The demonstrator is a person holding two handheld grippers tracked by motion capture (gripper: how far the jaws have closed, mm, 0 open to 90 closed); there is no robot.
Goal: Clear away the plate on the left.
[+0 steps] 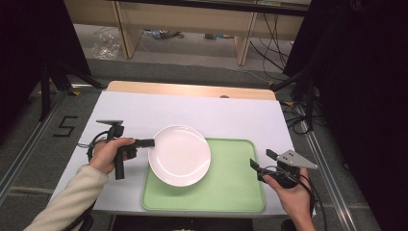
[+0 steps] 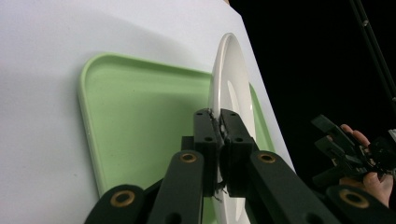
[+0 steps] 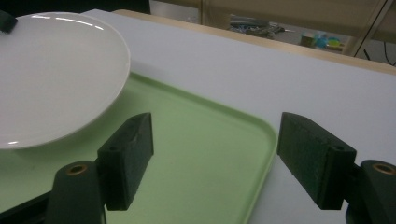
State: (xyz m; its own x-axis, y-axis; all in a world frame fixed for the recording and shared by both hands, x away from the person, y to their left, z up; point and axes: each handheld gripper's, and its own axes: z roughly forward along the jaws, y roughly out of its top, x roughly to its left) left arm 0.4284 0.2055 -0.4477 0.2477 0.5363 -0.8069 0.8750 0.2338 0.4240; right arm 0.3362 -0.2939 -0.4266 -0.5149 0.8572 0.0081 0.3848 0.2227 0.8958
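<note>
A white plate [image 1: 179,155] hangs over the left part of a light green tray [image 1: 231,185] on the white table. My left gripper [image 1: 150,142] is shut on the plate's left rim, and the plate is held above the tray. In the left gripper view the jaws pinch the plate's [image 2: 231,84] edge over the tray [image 2: 135,116]. My right gripper [image 1: 260,161] stands open at the tray's right edge, holding nothing. Its view shows the plate [image 3: 51,70] at the left and the tray's [image 3: 201,140] corner between the open fingers [image 3: 128,158].
The white table top [image 1: 144,108] has bare room behind and left of the tray. A wooden strip [image 1: 192,90] runs along its far edge. Cables and desk legs lie on the floor beyond. Black curtains stand at both sides.
</note>
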